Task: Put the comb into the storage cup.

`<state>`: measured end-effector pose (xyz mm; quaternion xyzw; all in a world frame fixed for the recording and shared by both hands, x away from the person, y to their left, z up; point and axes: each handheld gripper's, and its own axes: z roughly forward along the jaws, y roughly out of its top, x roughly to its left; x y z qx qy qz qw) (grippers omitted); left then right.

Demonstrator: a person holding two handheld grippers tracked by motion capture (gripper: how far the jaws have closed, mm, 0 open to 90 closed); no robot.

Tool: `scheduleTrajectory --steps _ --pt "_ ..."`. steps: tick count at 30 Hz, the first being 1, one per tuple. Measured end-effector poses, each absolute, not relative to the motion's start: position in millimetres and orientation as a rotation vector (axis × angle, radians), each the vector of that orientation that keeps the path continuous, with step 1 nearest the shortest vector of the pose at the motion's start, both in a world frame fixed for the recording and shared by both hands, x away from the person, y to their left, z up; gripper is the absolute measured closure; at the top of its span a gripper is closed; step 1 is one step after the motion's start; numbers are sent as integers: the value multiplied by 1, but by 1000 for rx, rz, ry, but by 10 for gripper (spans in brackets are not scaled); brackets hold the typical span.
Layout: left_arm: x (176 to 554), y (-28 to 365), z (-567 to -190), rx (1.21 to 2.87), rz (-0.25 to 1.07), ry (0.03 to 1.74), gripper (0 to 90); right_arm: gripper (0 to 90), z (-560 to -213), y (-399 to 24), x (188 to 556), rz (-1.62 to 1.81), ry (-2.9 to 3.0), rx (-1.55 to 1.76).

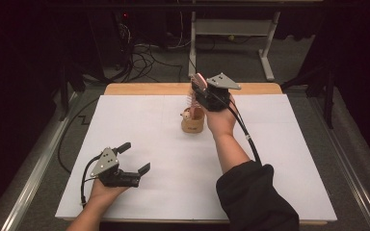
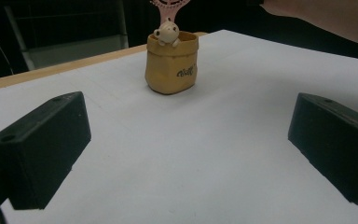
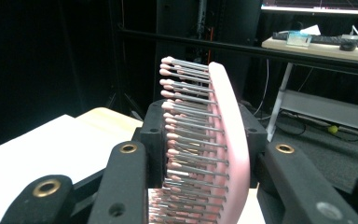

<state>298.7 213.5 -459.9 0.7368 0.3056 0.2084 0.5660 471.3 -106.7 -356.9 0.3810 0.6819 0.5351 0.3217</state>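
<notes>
The right gripper (image 1: 198, 86) is clamping the pink hairbrush (image 3: 214, 140) upright, the tan holder (image 1: 192, 122) sitting at its six o'clock, while the left gripper (image 1: 135, 159) is resting wide open.

Between the left gripper (image 1: 136, 158) and the brown pot (image 1: 192, 123) the white sheet (image 1: 164, 159) lay bare. The right forearm (image 1: 231, 149) crossed the right side; the brush (image 1: 198, 83) seemingly reached into the pot.

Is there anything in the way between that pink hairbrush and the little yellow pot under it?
Nothing visible. The right gripper holds the pink hairbrush directly above the yellow pot; a small animal figure sits at the rim.
</notes>
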Motion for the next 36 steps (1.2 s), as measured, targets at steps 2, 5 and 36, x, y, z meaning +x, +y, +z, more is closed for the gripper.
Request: scheduleTrajectory --steps 2,5,36 --pt "299 213 -461 1734 484 722 0 644 -357 -108 472 1408 1796 1008" --pt "299 213 -460 1730 485 717 0 639 -357 -110 473 1411 1798 1016" --pt "298 213 -460 1743 489 715 0 519 -364 -127 472 1366 1790 1090"
